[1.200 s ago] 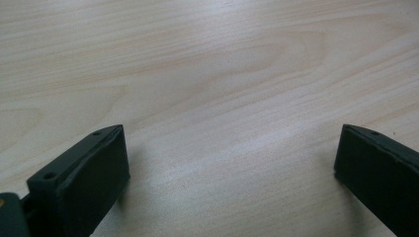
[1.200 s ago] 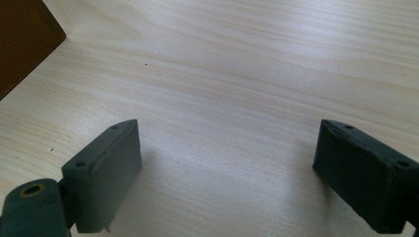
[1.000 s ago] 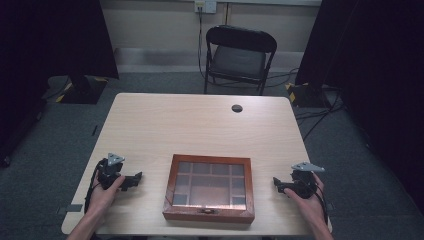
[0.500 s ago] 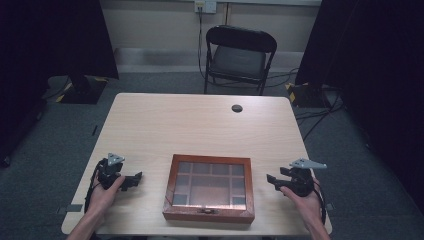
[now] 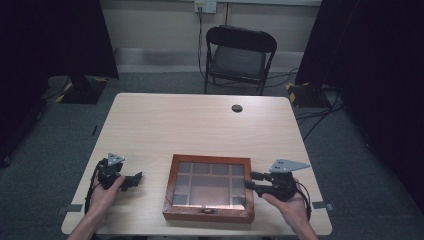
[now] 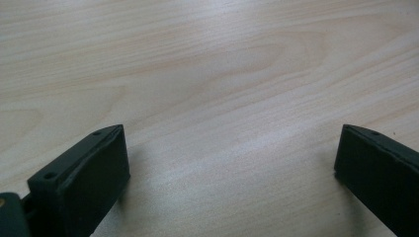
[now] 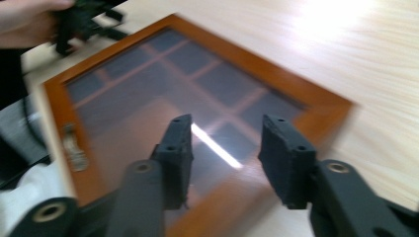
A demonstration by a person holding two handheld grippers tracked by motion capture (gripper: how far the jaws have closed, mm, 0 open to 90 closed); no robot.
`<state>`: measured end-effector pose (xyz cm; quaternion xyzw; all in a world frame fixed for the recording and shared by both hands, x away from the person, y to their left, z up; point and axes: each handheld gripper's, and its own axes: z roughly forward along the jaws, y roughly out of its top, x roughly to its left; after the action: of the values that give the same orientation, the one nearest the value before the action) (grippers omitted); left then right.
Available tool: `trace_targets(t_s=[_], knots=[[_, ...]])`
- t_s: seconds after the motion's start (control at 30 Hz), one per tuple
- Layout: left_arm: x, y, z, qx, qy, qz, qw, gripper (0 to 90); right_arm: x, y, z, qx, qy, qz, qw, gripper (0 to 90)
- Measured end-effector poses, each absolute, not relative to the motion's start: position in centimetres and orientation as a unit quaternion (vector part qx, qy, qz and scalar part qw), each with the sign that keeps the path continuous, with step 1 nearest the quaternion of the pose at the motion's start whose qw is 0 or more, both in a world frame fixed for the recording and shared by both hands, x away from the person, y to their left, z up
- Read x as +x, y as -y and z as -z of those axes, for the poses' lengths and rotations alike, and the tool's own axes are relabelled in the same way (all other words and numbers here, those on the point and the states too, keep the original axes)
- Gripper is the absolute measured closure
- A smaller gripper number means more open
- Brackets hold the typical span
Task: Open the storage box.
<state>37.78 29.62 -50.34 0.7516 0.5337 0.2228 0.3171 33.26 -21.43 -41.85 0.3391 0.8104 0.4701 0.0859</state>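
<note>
Right gripper (image 5: 252, 180), jaws parted and empty, has moved in over the glass-lidded wooden compartment box (image 5: 209, 187), probably approaching its lid. Left gripper (image 5: 134, 180) idles left of the box, jaws wide apart.

Glass-lidded wooden box (image 5: 210, 187) on table (image 5: 200, 125), near front edge. Left gripper (image 5: 131, 180) left of box, apart; right gripper (image 5: 251, 181) at its right rim. Folding chair (image 5: 239, 55) behind table.
</note>
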Motion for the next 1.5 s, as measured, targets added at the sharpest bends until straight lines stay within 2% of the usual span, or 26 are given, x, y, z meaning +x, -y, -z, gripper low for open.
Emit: trace_targets(t_s=[0.13, 0.27, 0.67, 0.93, 1.1, 1.5], knots=[[37.8, -29.6, 50.3, 0.752, -0.534, -0.222, 0.317, 0.0, 32.7, 19.2, 42.2, 0.312, -0.826, -0.468, 0.046, 65.6], [37.8, -29.6, 50.3, 0.752, -0.533, -0.222, 0.318, 0.0, 32.1, 17.1, 42.3, 0.284, -0.839, -0.464, 0.024, 71.0], [37.8, -29.6, 50.4, 0.751, -0.534, -0.223, 0.318, 0.0, 31.1, 12.9, 43.6, 0.220, -0.867, -0.446, -0.036, 76.8], [38.0, -29.7, 50.3, 0.757, -0.526, -0.218, 0.321, 0.0, 30.5, 11.9, 44.1, 0.196, -0.873, -0.444, -0.045, 76.6], [38.0, -29.8, 50.3, 0.759, -0.524, -0.218, 0.320, 0.0, 30.6, 11.8, 44.2, 0.190, -0.876, -0.441, -0.047, 80.2], [37.8, -29.5, 50.4, 0.754, -0.530, -0.219, 0.322, 0.0, 30.8, 12.1, 43.9, 0.168, -0.886, -0.431, -0.039, 82.4]])
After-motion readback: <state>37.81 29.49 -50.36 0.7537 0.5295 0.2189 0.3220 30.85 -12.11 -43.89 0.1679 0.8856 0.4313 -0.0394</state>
